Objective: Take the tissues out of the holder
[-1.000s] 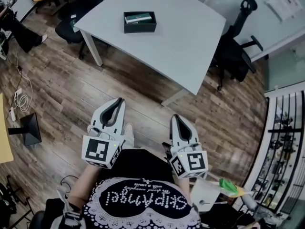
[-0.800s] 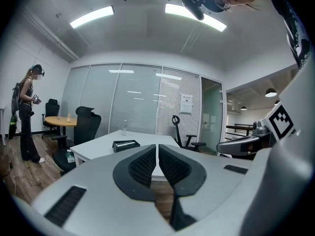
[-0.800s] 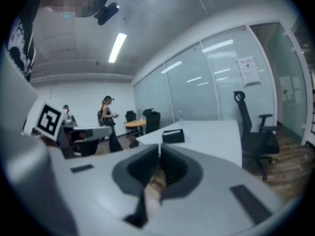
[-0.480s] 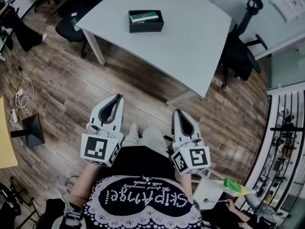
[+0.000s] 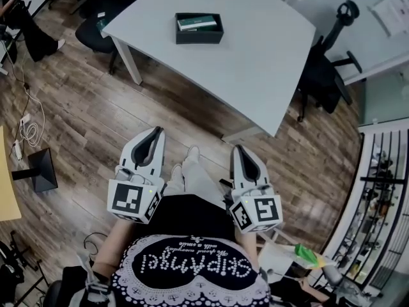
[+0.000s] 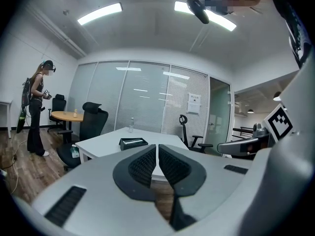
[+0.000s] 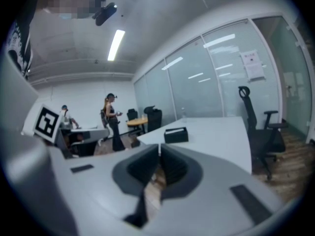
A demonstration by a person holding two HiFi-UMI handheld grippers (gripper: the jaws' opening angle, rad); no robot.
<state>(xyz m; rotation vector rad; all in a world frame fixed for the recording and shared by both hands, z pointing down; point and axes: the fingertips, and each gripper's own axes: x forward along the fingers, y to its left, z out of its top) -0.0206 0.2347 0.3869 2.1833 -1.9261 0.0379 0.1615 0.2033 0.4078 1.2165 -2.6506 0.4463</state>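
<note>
A black open-topped tissue holder (image 5: 199, 29) stands on the white table (image 5: 255, 50), far ahead of me, with a green and white tissue pack (image 5: 197, 23) lying inside it. The holder (image 6: 133, 142) shows small above the jaws in the left gripper view, and the holder (image 7: 176, 134) sits likewise in the right gripper view. My left gripper (image 5: 158, 132) and right gripper (image 5: 237, 149) are held side by side over the wooden floor, well short of the table. Both are shut with nothing between their jaws.
Black office chairs (image 5: 326, 62) stand at the table's right side and another chair (image 5: 96, 34) at its left corner. A person (image 6: 37, 107) stands by a round wooden table (image 6: 66, 115) at the far left. Cables (image 5: 27, 130) and a black stand (image 5: 39, 171) lie on the floor, left.
The table and holder have drawn a little nearer and shifted right in the head view as I walk; a leg now steps forward between the grippers. Both grippers stay shut.
</note>
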